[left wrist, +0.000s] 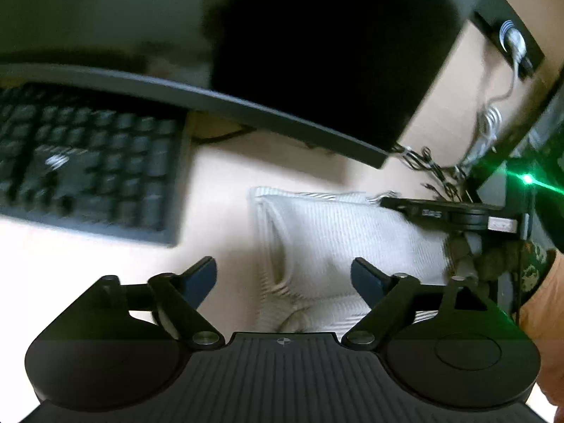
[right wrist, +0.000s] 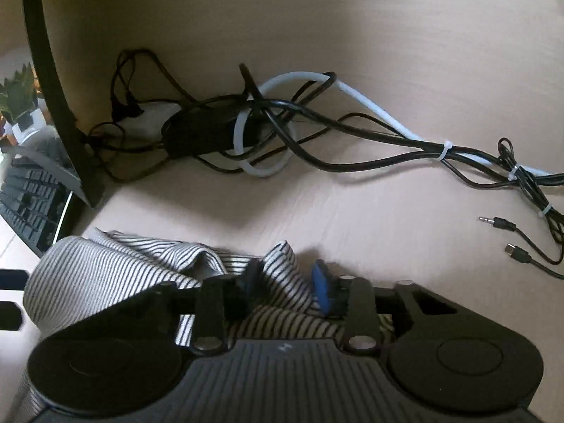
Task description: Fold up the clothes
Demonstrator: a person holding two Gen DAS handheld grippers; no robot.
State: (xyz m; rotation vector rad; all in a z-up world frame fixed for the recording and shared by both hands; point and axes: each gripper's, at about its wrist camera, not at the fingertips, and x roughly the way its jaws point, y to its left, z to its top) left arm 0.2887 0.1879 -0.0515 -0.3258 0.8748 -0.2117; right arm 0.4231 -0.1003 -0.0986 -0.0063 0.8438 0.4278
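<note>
A white garment with thin dark stripes [left wrist: 328,243] lies on the light desk, partly folded, with a creased edge on its left. My left gripper [left wrist: 283,276] is open just above its near part, fingers wide apart, holding nothing. In the right wrist view the same striped garment [right wrist: 105,268] is bunched under my right gripper [right wrist: 287,282], whose blue-padded fingers are closed on a raised fold of the cloth. The right gripper also shows in the left wrist view [left wrist: 454,211], at the garment's far right edge.
A black keyboard [left wrist: 88,169] lies left of the garment, with a monitor [left wrist: 317,53] behind it. A tangle of black and white cables [right wrist: 275,130] lies on the desk beyond the garment, with loose plugs [right wrist: 507,239] at the right. A small plant [right wrist: 21,95] stands far left.
</note>
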